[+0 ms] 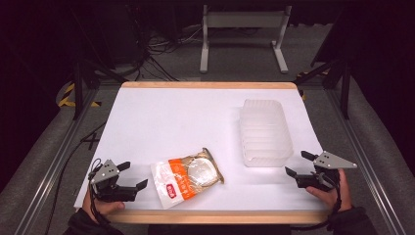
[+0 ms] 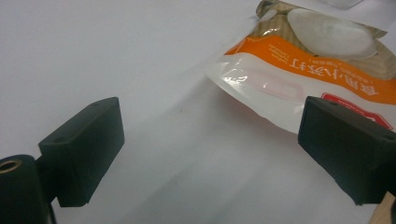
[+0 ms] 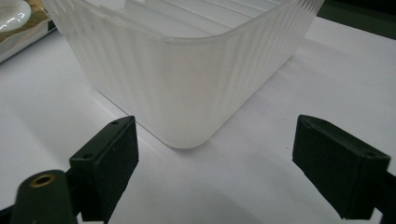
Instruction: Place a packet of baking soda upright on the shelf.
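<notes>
1. The pouch (image 1: 186, 177) lay flat near the table's (image 1: 161, 117) front edge, left of the bin (image 1: 265, 131), apart from it.
2. The left gripper (image 1: 131, 176) sat just left of the pouch, jaws wide, holding nothing.
3. The right gripper (image 1: 297, 164) faced the bin's near corner, jaws wide too, empty.
4. The likely step was lifting the pouch into the bin; pinching a sealed edge would grip better than the slick, bulging middle.
5. The right gripper could steady the light bin.
</notes>
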{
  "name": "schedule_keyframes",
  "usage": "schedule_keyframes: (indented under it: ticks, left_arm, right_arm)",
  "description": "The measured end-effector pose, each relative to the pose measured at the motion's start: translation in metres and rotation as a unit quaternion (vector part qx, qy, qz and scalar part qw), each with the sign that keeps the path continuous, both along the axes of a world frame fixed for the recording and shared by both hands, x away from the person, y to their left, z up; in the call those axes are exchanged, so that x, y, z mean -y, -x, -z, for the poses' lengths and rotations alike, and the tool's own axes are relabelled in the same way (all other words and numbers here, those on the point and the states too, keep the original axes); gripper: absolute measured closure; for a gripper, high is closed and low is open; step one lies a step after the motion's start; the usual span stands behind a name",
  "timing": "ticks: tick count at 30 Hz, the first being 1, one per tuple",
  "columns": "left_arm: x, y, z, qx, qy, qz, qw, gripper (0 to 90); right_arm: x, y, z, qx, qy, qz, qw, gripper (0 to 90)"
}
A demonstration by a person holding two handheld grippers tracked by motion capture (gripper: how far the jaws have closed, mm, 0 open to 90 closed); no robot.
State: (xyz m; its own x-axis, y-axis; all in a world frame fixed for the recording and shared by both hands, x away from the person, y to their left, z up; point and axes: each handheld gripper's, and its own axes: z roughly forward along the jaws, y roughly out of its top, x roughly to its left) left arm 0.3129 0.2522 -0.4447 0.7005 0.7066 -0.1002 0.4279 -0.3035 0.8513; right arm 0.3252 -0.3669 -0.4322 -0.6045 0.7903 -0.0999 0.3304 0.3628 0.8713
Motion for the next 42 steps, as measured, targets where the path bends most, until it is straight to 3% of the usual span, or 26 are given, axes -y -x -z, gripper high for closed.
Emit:
schedule_keyframes:
  ticks: [9,12,13,14,15,18,21,27,30,32,35,39,42]
  left_arm:
    - [0.015,0.009,0.004,-0.067,0.007,0.03,0.9973,9.2]
    - [0.017,0.009,0.005,-0.077,0.011,0.035,0.9963,11.5]
    - [0.02,0.009,0.006,-0.099,0.015,0.034,0.9944,14.1]
    - [0.021,0.008,0.007,-0.106,0.012,0.041,0.9935,15.1]
    - [0.021,0.008,0.007,-0.106,0.012,0.041,0.9935,16.7]
    - [0.024,0.005,0.008,-0.124,0.029,0.053,0.9904,19.5]
    - [0.027,0.004,0.008,-0.149,0.049,0.056,0.9861,19.5]
    - [0.039,-0.002,0.013,-0.178,0.062,0.067,0.9798,18.5]
    - [0.046,-0.006,0.014,-0.181,0.063,0.072,0.9788,17.8]
    - [0.05,-0.011,0.014,-0.188,0.071,0.076,0.9766,18.3]
    - [0.056,-0.019,0.014,-0.19,0.073,0.076,0.9761,18.9]
    - [0.063,-0.028,0.014,-0.186,0.07,0.068,0.9777,23.1]
    - [0.066,-0.035,0.012,-0.189,0.082,0.06,0.9768,26.6]
  right_arm:
    - [-0.003,0.0,-0.002,0.005,0.015,0.008,0.9998,15.1]
    - [-0.005,0.0,-0.002,0.002,0.016,0.005,0.9999,15.1]
    - [-0.005,0.001,-0.001,0.002,0.017,0.004,0.9998,15.1]
    - [-0.005,0.001,-0.001,0.002,0.017,0.004,0.9998,15.1]
    - [-0.005,0.001,-0.001,0.002,0.017,0.004,0.9998,15.1]
    - [-0.004,0.0,0.0,0.0,0.015,0.004,0.9999,15.1]
    - [-0.003,0.0,0.0,0.0,0.014,0.006,0.9999,15.1]
    - [-0.005,-0.001,0.001,-0.002,0.018,0.002,0.9998,15.1]
    - [-0.006,-0.001,0.002,-0.003,0.019,0.002,0.9998,15.1]
    - [-0.006,-0.001,0.002,-0.004,0.019,0.001,0.9998,15.1]
    - [-0.007,-0.002,0.002,-0.006,0.019,0.0,0.9998,15.1]
    - [-0.007,-0.002,0.003,-0.008,0.018,-0.002,0.9998,15.1]
    - [-0.007,-0.002,0.003,-0.009,0.017,-0.002,0.9998,15.1]
